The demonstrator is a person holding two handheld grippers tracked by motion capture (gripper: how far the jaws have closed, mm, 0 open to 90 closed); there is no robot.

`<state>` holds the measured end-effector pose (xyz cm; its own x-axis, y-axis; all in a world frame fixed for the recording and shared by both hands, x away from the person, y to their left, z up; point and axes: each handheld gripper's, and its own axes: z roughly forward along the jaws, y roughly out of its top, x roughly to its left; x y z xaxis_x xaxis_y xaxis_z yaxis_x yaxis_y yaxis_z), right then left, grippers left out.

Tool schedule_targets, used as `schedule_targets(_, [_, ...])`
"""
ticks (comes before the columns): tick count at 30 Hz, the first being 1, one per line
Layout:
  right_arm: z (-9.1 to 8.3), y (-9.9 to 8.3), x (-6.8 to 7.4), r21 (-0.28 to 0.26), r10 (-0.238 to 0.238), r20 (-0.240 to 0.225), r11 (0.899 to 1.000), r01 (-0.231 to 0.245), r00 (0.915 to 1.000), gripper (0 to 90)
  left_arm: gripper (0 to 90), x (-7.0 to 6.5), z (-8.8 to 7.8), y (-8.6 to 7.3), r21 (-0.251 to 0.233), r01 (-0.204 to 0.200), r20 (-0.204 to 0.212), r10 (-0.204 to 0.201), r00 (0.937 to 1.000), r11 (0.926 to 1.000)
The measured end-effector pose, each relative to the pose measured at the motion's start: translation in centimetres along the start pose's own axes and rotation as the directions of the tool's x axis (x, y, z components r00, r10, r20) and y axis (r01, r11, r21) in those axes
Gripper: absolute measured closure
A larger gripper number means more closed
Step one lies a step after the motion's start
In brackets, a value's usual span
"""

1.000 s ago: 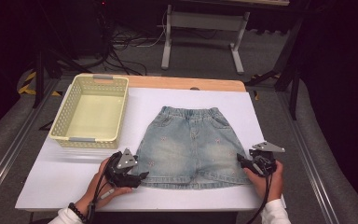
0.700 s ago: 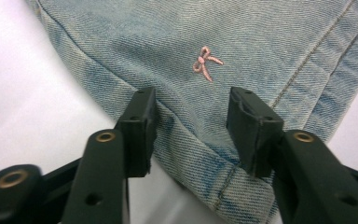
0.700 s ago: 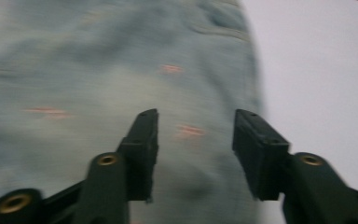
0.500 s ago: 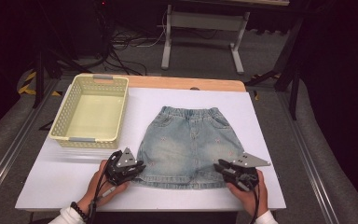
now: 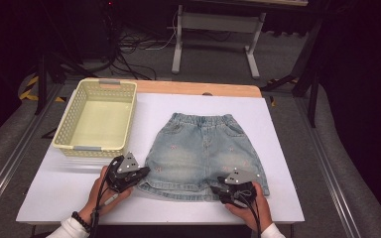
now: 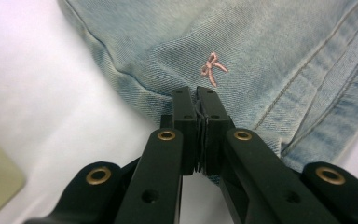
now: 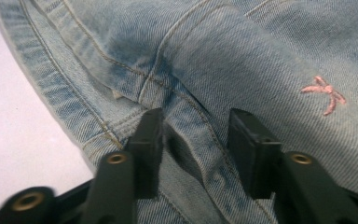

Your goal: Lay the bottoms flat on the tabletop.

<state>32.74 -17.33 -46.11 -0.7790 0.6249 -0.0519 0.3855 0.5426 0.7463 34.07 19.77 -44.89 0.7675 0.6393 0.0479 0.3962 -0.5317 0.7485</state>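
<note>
On the white table [image 5: 287,148], denim shorts [image 5: 203,148] lie flat, waistband away from the person, hem at the near edge, presumably spread for folding. Beside them at far left stands an empty yellow basket [image 5: 64,134], a likely destination. At the left hem corner, the left gripper [image 6: 196,95] has its jaws pressed together, seemingly pinching the hem edge. At the right hem corner, the right gripper [image 7: 193,126] has its jaws parted astride a raised denim fold, not yet clamped.

right tool [image 5: 226,190] moved inward onto shorts [image 5: 206,146] hem, left tool [image 5: 140,174] clamped shut
</note>
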Motion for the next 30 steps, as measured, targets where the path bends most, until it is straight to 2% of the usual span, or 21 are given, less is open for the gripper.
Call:
schedule_targets(2, [0.0,0.0,-0.1,-0.004,-0.001,-0.004,1.000,0.001,1.0000,74.0,88.1,0.0,-0.2,0.0,-0.005,-0.003,-0.006,0.003,1.0000,1.0000])
schedule_targets(4, [-0.1,0.0,0.0,0.001,-0.025,-0.002,1.000,0.025,0.9997,81.9,88.1,0.0,-0.3,0.1,-0.006,-0.010,-0.014,0.010,0.9998,0.9999])
schedule_targets(6, [-0.2,0.0,0.2,0.006,-0.033,-0.020,0.999,0.033,0.9993,85.5,88.0,0.2,-0.5,0.1,-0.016,-0.005,-0.019,0.004,0.9998,0.9999])
schedule_targets(12, [-1.3,0.4,1.5,-0.013,-0.065,-0.064,0.998,0.065,0.9958,87.1,88.0,0.7,-1.6,0.2,-0.048,0.009,-0.038,-0.011,0.9992,0.9988])
schedule_targets(15, [-1.6,0.7,2.2,-0.024,-0.082,-0.066,0.996,0.081,0.9944,87.0,87.9,0.9,-2.0,0.1,-0.054,0.013,-0.045,-0.016,0.9989,0.9985])
schedule_targets(18, [-1.4,0.5,3.1,-0.005,-0.108,-0.058,0.994,0.108,0.9924,85.8,86.8,1.0,-2.2,-0.2,-0.080,0.058,-0.030,-0.061,0.9977,0.9951])
schedule_targets(20, [-1.2,0.4,3.3,0.007,-0.106,-0.069,0.994,0.107,0.9920,83.8,84.9,1.0,-2.4,-0.2,-0.094,0.073,-0.018,-0.075,0.9971,0.9929])
schedule_targets(22, [-1.3,0.3,3.4,0.002,-0.104,-0.064,0.995,0.104,0.9926,80.6,80.3,0.7,-2.5,-0.2,-0.109,0.078,-0.003,-0.079,0.9969,0.9909])
schedule_targets(25, [-1.8,0.5,3.3,-0.036,-0.098,-0.054,0.995,0.096,0.9937,77.9,68.3,0.3,-2.3,-0.2,-0.106,0.086,0.004,-0.086,0.9963,0.9907])
schedule_targets(26, [-2.0,0.5,3.2,-0.046,-0.095,-0.047,0.995,0.093,0.9944,76.3,65.4,0.1,-2.2,-0.3,-0.123,0.100,0.019,-0.098,0.9950,0.9874])
schedule_targets(28, [-2.2,0.6,3.0,-0.065,-0.090,-0.028,0.994,0.088,0.9955,72.6,55.3,-0.1,-1.8,-0.3,-0.107,0.118,0.011,-0.117,0.9931,0.9873])
schedule_targets(30, [-2.4,0.5,2.8,-0.080,-0.085,-0.017,0.993,0.083,0.9963,70.9,47.8,-0.2,-1.1,-0.3,-0.070,0.114,-0.007,-0.115,0.9934,0.9910])
